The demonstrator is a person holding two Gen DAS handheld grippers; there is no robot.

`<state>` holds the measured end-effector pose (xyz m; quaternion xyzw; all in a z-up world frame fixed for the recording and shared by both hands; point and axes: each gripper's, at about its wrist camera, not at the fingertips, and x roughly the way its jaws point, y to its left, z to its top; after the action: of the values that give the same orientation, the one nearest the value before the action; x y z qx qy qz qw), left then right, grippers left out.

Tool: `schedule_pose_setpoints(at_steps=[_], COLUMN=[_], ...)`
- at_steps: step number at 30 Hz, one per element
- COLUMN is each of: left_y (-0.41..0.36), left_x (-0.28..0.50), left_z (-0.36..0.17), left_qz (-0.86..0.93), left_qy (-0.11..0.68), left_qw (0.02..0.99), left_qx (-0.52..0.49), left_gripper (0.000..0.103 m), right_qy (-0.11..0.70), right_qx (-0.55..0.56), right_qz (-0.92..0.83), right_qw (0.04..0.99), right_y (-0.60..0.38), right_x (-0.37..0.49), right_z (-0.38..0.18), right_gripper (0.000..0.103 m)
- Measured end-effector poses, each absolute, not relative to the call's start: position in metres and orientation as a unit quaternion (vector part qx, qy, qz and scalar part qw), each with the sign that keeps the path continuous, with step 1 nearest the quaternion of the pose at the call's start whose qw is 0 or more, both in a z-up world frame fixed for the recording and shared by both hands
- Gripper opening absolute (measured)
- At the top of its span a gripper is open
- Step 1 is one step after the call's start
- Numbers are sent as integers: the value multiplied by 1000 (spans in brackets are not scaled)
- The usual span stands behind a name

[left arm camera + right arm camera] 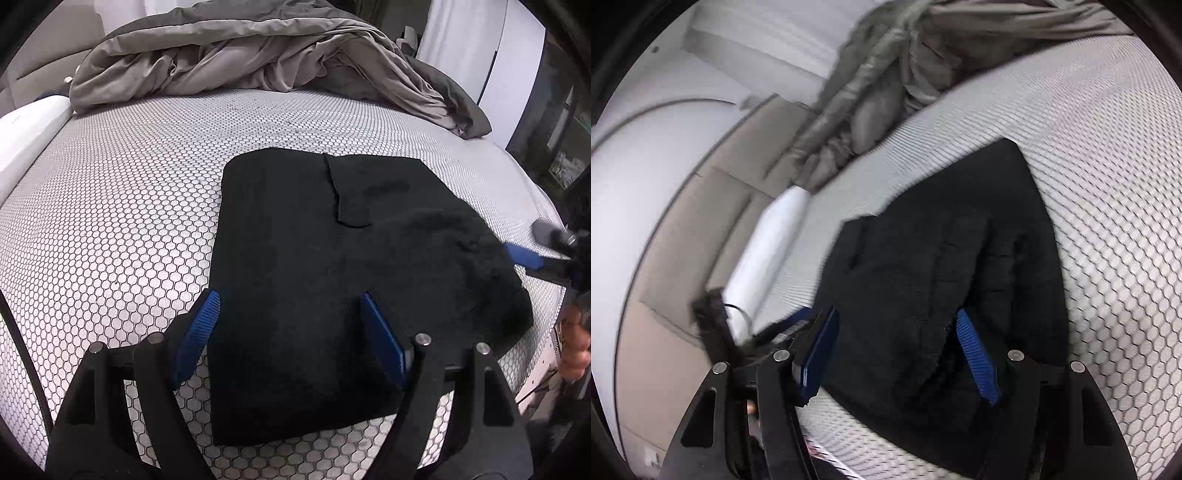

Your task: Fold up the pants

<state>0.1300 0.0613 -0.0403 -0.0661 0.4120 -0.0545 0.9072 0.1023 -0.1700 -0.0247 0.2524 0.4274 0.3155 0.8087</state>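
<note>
**Both grippers open over the folded pants**

Our left gripper (288,325) stands with its jaws spread wide and nothing caught between them. Its blue pads (197,332) hang above the near part of the pants (332,258); the left pad sits over the cloth's left edge, the right pad over the black fabric itself. We cannot tell whether either pad touches the cloth.

Our right gripper (897,350) is likewise agape, its two blue pads well apart with the pants showing in the gap. No fabric is pinched. From the left wrist view we see this gripper at the far right, one blue finger (524,254) reaching in beside the right edge of the pants, with a hand (576,347) just below it.

The pants lie folded into a thick, roughly rectangular black bundle on the mattress (129,206), which is white with a dark honeycomb pattern. The bundle rests toward the near right part of the bed. A flap of fabric lies over its top surface, and the right side looks rumpled and fuzzy.

Behind the pants, well apart from them, a crumpled grey duvet (240,55) is heaped across the far end of the mattress. A white pillow (29,125) sits at the left edge. The right wrist view is blurred, so its finer detail is lost.
</note>
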Motion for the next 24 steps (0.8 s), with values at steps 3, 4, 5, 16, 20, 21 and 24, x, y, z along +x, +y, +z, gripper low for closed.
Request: schedule_pose_setpoints(at_steps=[3,4,5,16,20,21,24], left_y=[58,58,58,73,68,67,64], left_x=[134,133,133,130,137,137,136], left_z=[-39,-39,-39,-25,-35,-36,-36], left_qz=[-54,-54,-54,-36,-26,-26,-27], left_qy=[414,414,414,406,426,428,424], left_qw=[907,907,907,908,900,900,902], left_qx=[-58,-55,-52,-97,-85,-82,-70], left_gripper=[76,76,76,76,76,76,76], right_qy=[420,425,432,421,488,486,458], right_qx=[291,301,296,150,155,175,176], right_qz=[362,373,368,296,257,264,265], right_qw=[780,768,768,844,820,814,830], right_y=[-167,-164,-160,-146,-158,-165,-179], right_x=[103,106,107,87,95,94,84], right_z=[-26,-30,-33,-13,-53,-56,-39], right_gripper=[68,68,68,6,8,11,38])
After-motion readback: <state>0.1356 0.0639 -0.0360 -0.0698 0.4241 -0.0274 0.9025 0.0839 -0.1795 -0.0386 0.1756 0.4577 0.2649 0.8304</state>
